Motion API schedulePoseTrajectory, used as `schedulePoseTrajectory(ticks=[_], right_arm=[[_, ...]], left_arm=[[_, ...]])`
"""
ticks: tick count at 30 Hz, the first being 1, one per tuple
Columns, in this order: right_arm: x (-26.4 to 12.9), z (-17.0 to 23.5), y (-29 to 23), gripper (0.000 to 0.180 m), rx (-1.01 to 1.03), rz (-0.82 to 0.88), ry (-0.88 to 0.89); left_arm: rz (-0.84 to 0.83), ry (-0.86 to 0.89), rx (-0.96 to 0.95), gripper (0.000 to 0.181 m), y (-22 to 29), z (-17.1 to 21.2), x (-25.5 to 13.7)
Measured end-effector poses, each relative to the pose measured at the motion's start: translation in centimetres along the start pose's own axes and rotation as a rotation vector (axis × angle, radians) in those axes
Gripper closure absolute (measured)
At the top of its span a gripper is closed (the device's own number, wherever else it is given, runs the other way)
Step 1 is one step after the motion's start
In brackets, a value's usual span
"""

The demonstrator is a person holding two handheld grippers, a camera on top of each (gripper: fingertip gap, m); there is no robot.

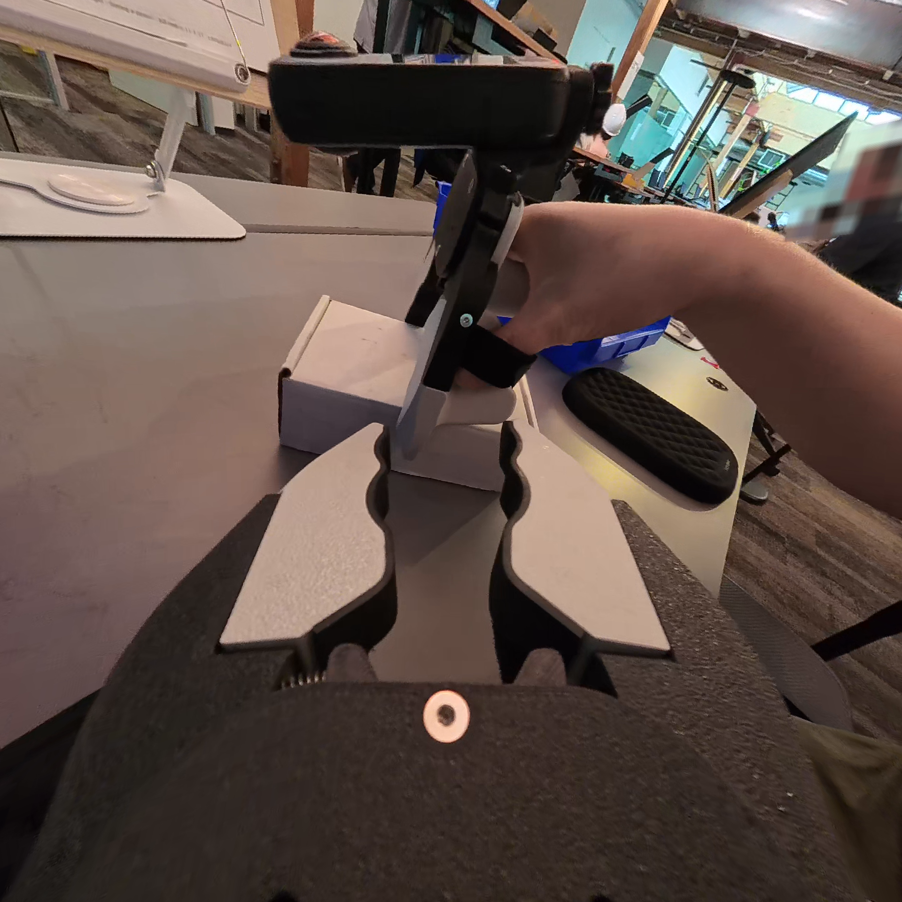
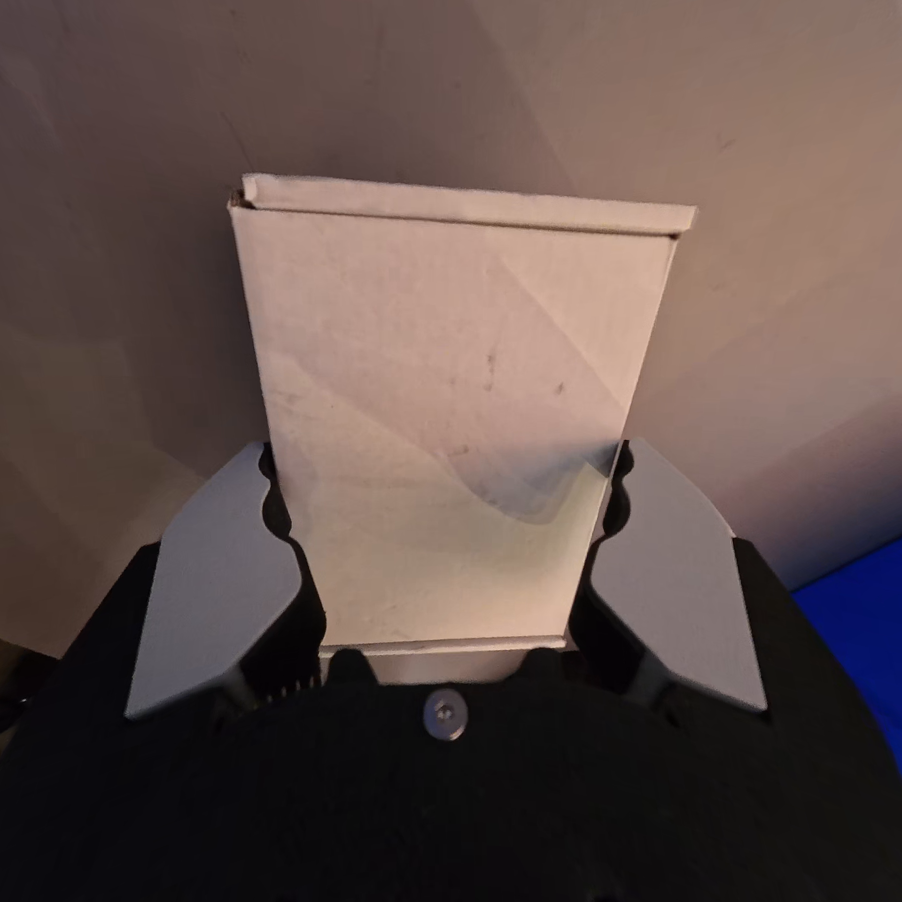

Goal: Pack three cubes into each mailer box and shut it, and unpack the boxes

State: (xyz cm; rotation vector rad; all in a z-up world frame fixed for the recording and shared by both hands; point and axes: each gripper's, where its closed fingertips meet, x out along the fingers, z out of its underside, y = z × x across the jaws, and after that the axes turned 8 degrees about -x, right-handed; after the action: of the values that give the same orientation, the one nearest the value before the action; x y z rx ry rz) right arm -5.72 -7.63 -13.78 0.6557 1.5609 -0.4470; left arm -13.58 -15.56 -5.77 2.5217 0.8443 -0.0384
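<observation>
Straddling the closed white box (image 2: 454, 390), the right gripper (image 2: 446, 483) has a finger against each long side; the box lies flat on the table (image 2: 146, 146), long axis running away from the camera. Left gripper (image 1: 444, 454) hovers just before the box's near end, jaws spread, empty.

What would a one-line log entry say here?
right gripper: straddling shut mailer box | left gripper: open, empty | table

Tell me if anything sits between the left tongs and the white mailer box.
Nothing lies on the bare table between the open left tongs and the mailer box. The right tongs already straddle the box's near end from above, crowding that approach.
</observation>
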Motion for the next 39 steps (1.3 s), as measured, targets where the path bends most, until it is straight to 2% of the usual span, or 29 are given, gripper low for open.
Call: schedulePoseTrajectory(ticks=[19,25,31,36,39], right_arm=[[-0.7,0.8,-0.1,0.056,-0.031,-0.030,-0.059],[-2.6,1.1,0.8,0.056,-0.061,0.006,-0.036],[-9.3,1.8,4.1,0.056,-0.082,0.060,-0.020],[-18.3,5.0,11.2,0.056,-0.071,0.126,-0.032],[-21.4,8.1,15.9,0.056,-0.004,0.114,-0.040]], left_arm=[[0.002,0.005,-0.005,0.139,-0.1,0.0,0.0],[0.003,0.009,-0.008,0.140,-0.1,-0.1,0.0],[-0.002,-0.004,-0.001,0.140,-0.1,0.1,0.1],[-0.007,-0.022,0.007,0.140,-0.1,0.3,0.4],[-0.007,-0.039,0.015,0.139,0.0,0.5,0.7]])
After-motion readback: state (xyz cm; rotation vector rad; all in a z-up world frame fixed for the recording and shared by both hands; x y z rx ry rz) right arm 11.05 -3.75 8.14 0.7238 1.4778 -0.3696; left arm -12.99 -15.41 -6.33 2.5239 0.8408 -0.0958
